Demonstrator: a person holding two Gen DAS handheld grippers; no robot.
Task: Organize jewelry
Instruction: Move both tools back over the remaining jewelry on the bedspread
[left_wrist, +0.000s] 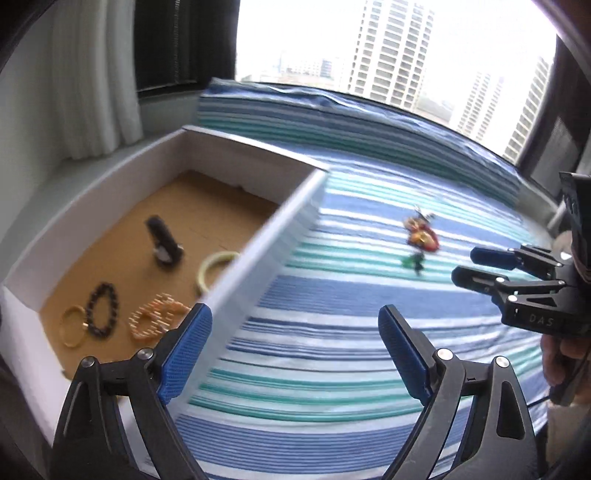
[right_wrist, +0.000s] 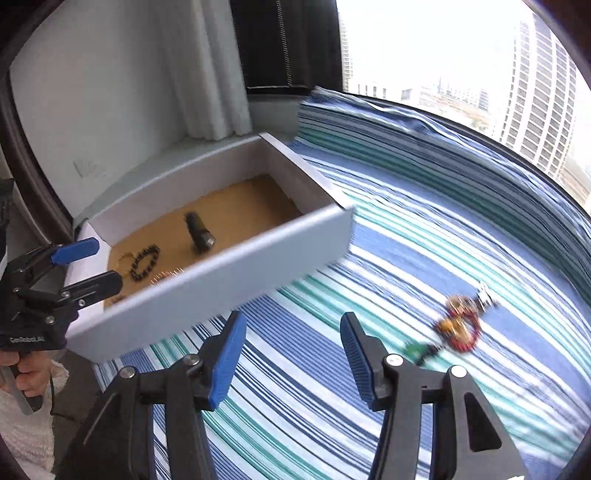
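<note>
A small tangle of red, gold and green jewelry (left_wrist: 421, 236) lies on the striped bedspread (left_wrist: 332, 350), right of centre in the left view. It looks light, floppy and snag-prone; pinch the thickest red loop. The white box (left_wrist: 258, 236), at left, holds about five pieces. Left claw (left_wrist: 295, 354) and right claw (right_wrist: 293, 354) both gape, empty.
</note>
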